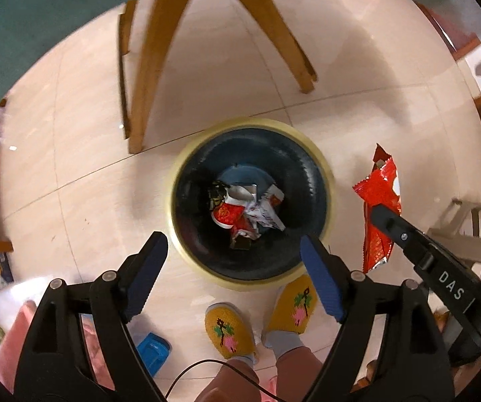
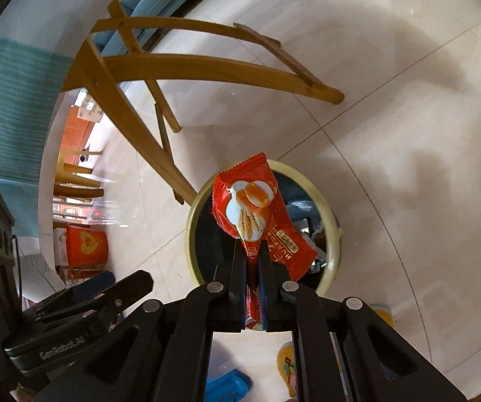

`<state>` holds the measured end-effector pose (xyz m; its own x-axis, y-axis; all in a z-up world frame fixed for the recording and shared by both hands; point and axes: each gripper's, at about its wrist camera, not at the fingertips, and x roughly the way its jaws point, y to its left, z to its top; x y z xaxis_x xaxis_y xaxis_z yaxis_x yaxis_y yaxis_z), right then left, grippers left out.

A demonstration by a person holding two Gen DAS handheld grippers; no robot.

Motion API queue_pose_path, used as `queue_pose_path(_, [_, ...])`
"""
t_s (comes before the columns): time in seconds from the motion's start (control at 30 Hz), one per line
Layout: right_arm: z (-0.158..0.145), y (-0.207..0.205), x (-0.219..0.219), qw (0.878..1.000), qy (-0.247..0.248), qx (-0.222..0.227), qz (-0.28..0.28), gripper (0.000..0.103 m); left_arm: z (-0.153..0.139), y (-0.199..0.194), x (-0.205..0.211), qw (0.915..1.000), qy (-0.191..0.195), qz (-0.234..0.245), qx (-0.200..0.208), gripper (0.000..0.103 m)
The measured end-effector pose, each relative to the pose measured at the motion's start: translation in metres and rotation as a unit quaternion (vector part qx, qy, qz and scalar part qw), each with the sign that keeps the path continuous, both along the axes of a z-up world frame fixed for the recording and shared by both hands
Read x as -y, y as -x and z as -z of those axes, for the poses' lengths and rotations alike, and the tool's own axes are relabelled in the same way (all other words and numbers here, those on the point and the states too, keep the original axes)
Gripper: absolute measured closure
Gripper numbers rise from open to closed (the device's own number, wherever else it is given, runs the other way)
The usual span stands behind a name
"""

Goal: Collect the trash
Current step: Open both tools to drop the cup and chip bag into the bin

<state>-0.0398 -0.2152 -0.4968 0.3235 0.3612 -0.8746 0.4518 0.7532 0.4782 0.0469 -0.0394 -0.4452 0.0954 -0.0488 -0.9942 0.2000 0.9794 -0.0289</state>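
Right now your red snack wrapper (image 2: pixel 257 214) is pinched between the closed fingers of your right gripper (image 2: pixel 253 251), standing up from them and hanging over the open trash bin (image 2: pixel 332 234). From the left wrist view the same wrapper (image 1: pixel 379 214) shows just to the right of the bin's cream rim (image 1: pixel 173 181), held at the tip of the right gripper (image 1: pixel 379 212).

Your left gripper (image 1: pixel 233 251) is spread wide open with nothing between its blue pads (image 1: pixel 148 274), and it looks straight down into the bin. At the bottom of the bin's dark inside lies crumpled trash (image 1: pixel 245 212): red and white wrappers bunched together.

Just beside the bin on the near side are your feet in yellow embroidered slippers (image 1: pixel 228 330), standing on the pale tiled floor (image 1: pixel 73 174). A blue object (image 1: pixel 151 351) lies on the floor left of the slippers. Beyond the bin stand the wooden legs (image 1: pixel 153 67) of a piece of furniture, and a red box (image 2: pixel 86 246) sits farther off to your left.
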Motion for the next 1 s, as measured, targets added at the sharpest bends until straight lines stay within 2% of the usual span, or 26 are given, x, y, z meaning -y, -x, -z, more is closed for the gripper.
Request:
queue_pose_path(0.2, [0.002, -0.022, -0.020, 1.000, -0.002, 0.004, -0.022, 0.098, -0.008, 0.004, -0.027, 0.9989, -0.007, -0.044, 0.017, 0.024])
queue_pose_path(0.3, [0.003, -0.032, -0.028, 0.999, -0.003, 0.003, -0.034, 0.086, -0.012, 0.006, -0.039, 0.9981, -0.009, -0.057, 0.020, 0.024])
queue_pose_path(0.37, [0.002, -0.038, -0.032, 0.999, -0.004, 0.004, -0.035, 0.073, -0.012, 0.007, -0.044, 0.9979, -0.010, -0.061, 0.020, 0.024])
queue_pose_path(0.43, [-0.001, -0.040, -0.035, 0.999, -0.002, 0.006, -0.035, 0.068, -0.014, 0.009, -0.048, 0.9975, -0.011, -0.067, 0.018, 0.024])
queue_pose_path(0.63, [-0.014, -0.043, -0.041, 0.999, 0.012, 0.007, -0.044, 0.061, -0.026, 0.012, -0.055, 0.9968, -0.008, -0.077, 0.017, 0.024])
queue_pose_path(1.0, [-0.061, -0.034, -0.037, 0.998, 0.039, 0.011, -0.051, 0.058, -0.058, 0.013, -0.051, 0.9969, -0.002, -0.077, 0.019, 0.024])
